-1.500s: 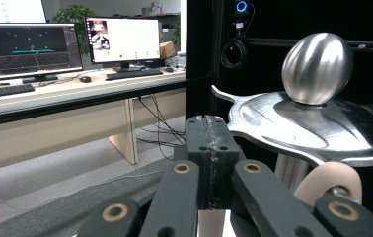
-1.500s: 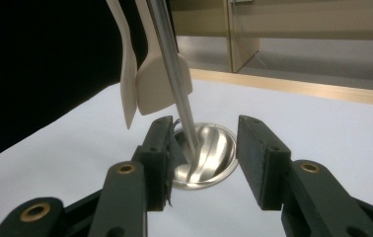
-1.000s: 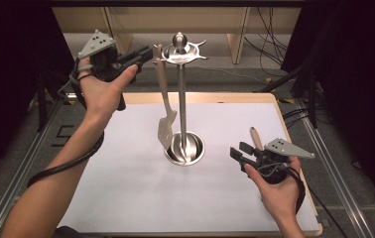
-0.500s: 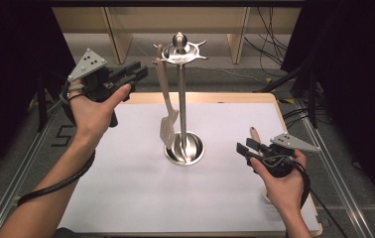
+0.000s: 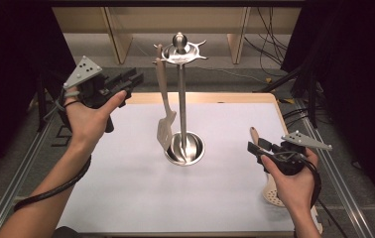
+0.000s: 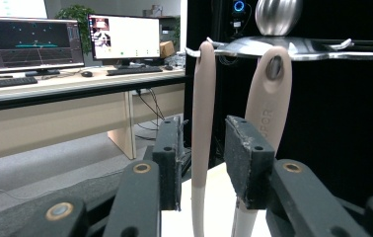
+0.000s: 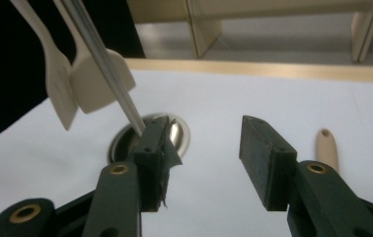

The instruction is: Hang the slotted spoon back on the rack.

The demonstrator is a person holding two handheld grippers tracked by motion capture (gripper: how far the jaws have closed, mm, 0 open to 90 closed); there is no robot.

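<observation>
High view: left gripper off the rack, right gripper over the loose utensil.

Slotted spatula hangs from the steel utensil stand mid-table; left gripper view shows two beige handles on the hooks. Left jaws have just been opening, about half spread, pads not pressing on anything. Right jaws at full width, empty, low by the table's right edge. Perforated skimmer lies flat under the right hand, its handle just beyond the jaws. Looks light, stiff, smooth-coated, so likely slippery; I'd grip mid-handle across the flat faces.
</observation>
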